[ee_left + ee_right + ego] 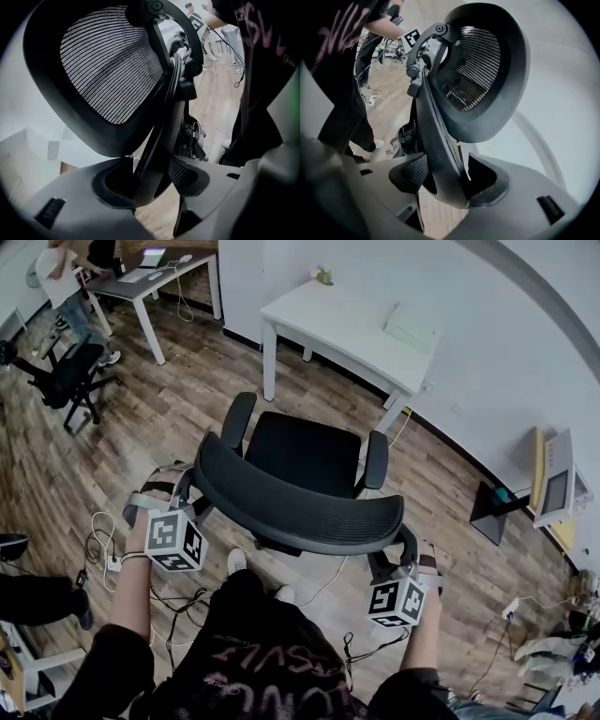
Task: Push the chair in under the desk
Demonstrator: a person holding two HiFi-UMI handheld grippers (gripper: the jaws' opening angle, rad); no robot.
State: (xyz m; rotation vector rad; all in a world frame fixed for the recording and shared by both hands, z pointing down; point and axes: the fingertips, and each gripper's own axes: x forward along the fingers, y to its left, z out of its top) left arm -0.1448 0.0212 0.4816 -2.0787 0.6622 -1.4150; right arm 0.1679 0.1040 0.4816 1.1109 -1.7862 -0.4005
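Note:
A black mesh office chair [300,451] stands on the wood floor, its seat turned toward the white desk [347,329] and a stretch of floor short of it. In the head view my left gripper [185,495] is at the left end of the curved backrest [300,507] and my right gripper [401,559] at the right end. The left gripper view shows the left gripper [150,174] shut on the backrest's edge, below the mesh [108,65]. The right gripper [445,180] is likewise shut on the backrest rim, with the mesh [473,65] above.
On the desk lie a pale green pad [412,326] and a small green item [323,276]. Back left are another desk [150,277], a second black chair [70,371] and a person [61,277]. Cables [98,549] trail on the floor; a white device [558,488] stands right.

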